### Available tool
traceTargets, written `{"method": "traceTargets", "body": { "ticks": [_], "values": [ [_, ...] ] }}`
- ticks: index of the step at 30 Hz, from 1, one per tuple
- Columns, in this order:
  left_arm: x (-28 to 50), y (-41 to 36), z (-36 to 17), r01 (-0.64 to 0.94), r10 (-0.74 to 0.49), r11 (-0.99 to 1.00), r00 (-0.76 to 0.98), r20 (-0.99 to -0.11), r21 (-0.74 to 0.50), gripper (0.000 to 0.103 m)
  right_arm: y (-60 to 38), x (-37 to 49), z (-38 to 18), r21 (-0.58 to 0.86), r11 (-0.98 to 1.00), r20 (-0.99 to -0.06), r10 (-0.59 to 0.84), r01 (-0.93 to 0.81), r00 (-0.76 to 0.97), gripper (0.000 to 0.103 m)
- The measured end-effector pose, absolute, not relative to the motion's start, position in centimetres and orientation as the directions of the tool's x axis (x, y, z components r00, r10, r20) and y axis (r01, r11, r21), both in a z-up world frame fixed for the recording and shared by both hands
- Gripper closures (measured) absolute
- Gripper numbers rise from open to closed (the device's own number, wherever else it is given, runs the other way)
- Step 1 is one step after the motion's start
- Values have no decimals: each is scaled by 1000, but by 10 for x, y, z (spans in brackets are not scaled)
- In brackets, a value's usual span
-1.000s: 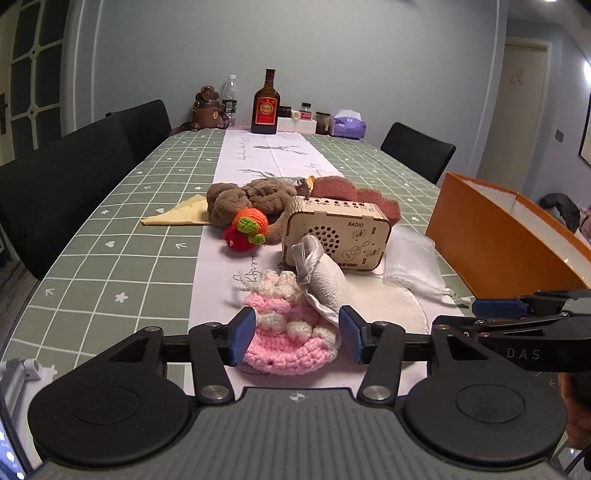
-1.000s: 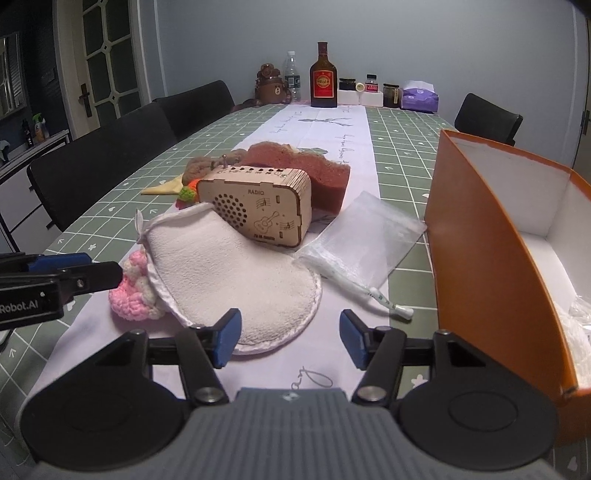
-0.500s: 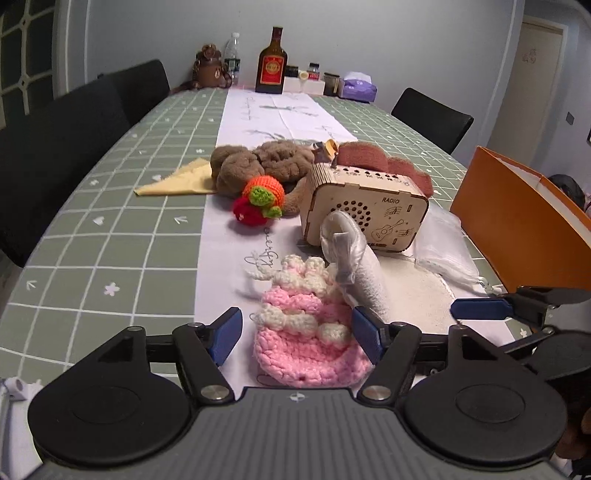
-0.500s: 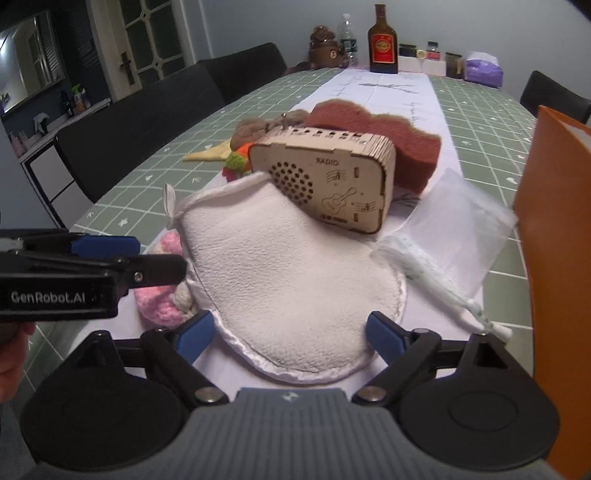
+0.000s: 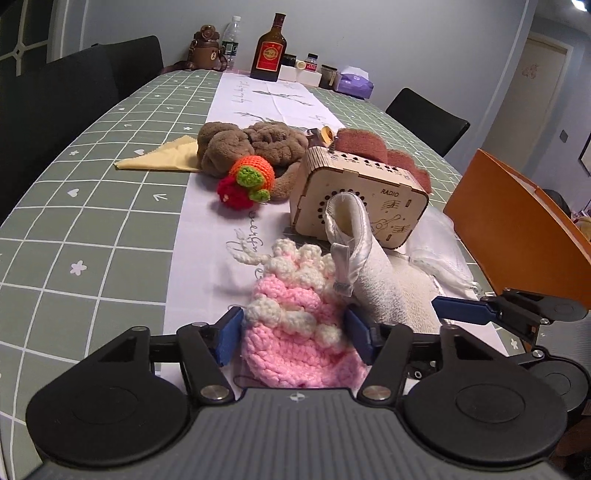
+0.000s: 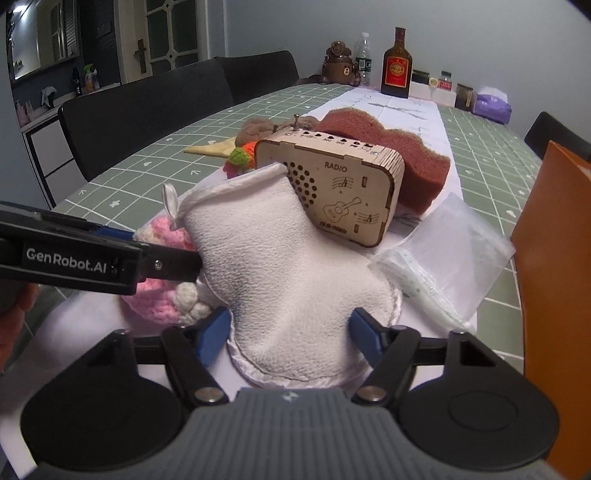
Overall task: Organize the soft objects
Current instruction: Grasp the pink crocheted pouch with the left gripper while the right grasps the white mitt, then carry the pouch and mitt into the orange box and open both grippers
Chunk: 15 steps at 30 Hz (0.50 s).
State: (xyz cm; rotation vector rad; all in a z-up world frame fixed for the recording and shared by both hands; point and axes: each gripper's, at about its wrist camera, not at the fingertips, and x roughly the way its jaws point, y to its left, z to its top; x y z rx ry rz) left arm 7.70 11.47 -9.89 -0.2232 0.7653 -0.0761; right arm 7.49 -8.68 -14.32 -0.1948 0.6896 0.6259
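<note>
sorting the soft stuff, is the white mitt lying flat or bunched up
Bunched up. The white mitt humps up between the right hand-held gripper pads as its jaws close, its cuff leaning on the wooden radio.

Dim indoor light is cast from a ceiling lamp (image 5: 583, 3). Edges are bent by fisheye distortion. Slight blur is seen nearby.

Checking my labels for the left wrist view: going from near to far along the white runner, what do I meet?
pink crochet pouch → wooden radio → brown plush toy → brown bottle
</note>
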Motion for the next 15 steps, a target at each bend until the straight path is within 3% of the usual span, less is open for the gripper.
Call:
{"method": "traceTargets", "body": {
  "ticks": [7,10,11,15],
  "values": [
    [74,109,-96,-27,-117,979,732,-671,-200,56,-90,75,-141,-41,825,-639,412,-564,649,78],
    [71,109,-92,-36,-104,980,741,-663,-194,67,-90,76,-140,-56,826,-644,399,-561,652,84],
    [70,109,-90,-46,-89,982,746,-660,-184,76,-91,76,-138,-49,827,-643,403,-560,651,84],
    [65,112,-87,-54,-79,982,748,-659,-180,76,-93,71,-127,-8,817,-627,445,-577,639,85]
  ]
}}
